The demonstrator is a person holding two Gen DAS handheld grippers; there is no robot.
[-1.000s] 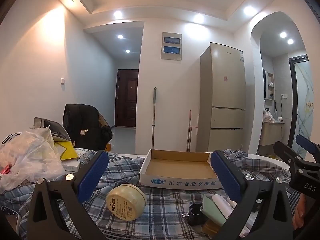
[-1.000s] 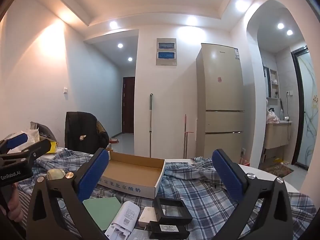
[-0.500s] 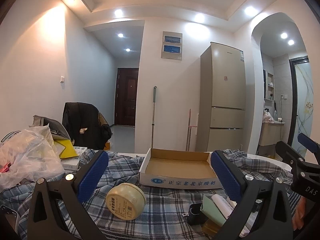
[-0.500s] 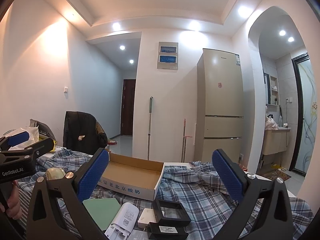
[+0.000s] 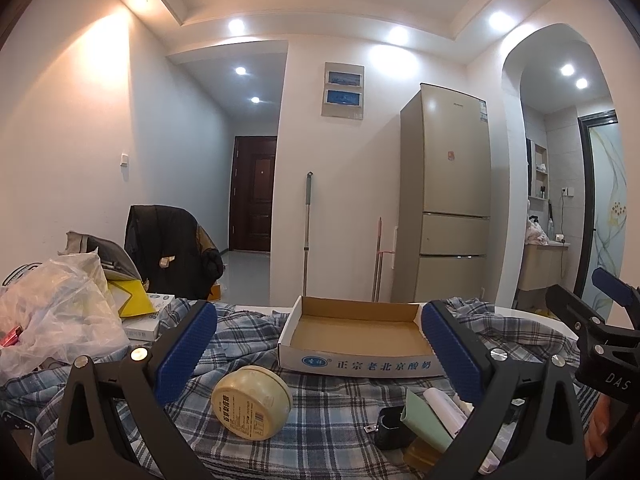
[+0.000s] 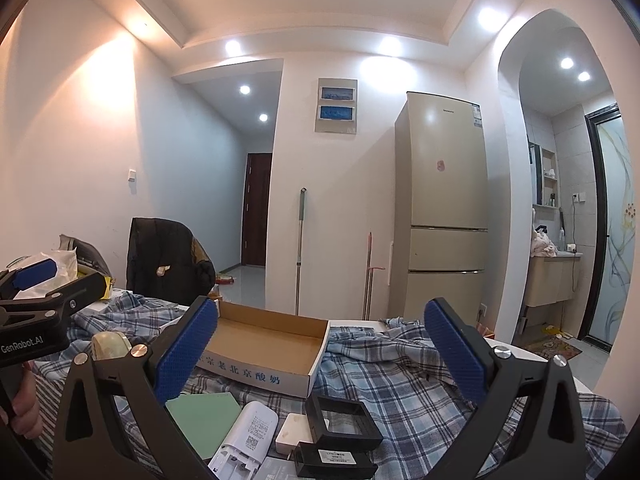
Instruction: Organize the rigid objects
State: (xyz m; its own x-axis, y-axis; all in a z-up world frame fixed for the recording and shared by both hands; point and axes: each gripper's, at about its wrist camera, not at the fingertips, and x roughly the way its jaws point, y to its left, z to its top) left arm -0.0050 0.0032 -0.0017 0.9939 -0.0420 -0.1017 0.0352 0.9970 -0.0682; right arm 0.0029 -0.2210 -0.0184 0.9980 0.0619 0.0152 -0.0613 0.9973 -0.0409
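Left gripper (image 5: 320, 352) spread wide, blue-padded fingers (image 5: 186, 350) gripping nothing, hovering over the blue-and-white plaid cloth (image 5: 320, 436) spread on the table. Right gripper (image 6: 320, 352) likewise spread wide and empty-handed, just beside the left one and seen at the right edge of the left wrist view.

Between the left fingers: a round cream-yellow plastic jar (image 5: 252, 402) tipped on its side, printed label facing up, with free cloth all around it. Just beyond, a shallow open cardboard tray with a white printed front wall (image 5: 360, 364), bare inside, near rim facing the grippers. Clear cloth between jar and tray.

Close under the right gripper, crowded together and touching: a flat pale-green board (image 6: 204, 416), a white rectangular plastic device with a printed label (image 6: 248, 434), a small white square adapter (image 6: 296, 432), and a black rectangular frame on a black base (image 6: 340, 428). Lower ends of the white device and the black base cut off by the picture edge; label text too small to read.

Left of the cloth, a crumpled clear plastic bag (image 5: 56, 320) over a pile partly hidden. Behind the table, a black jacket on a chair (image 5: 168, 248), a beige refrigerator (image 5: 448, 200), a dark wooden door (image 5: 254, 192) down a hall.
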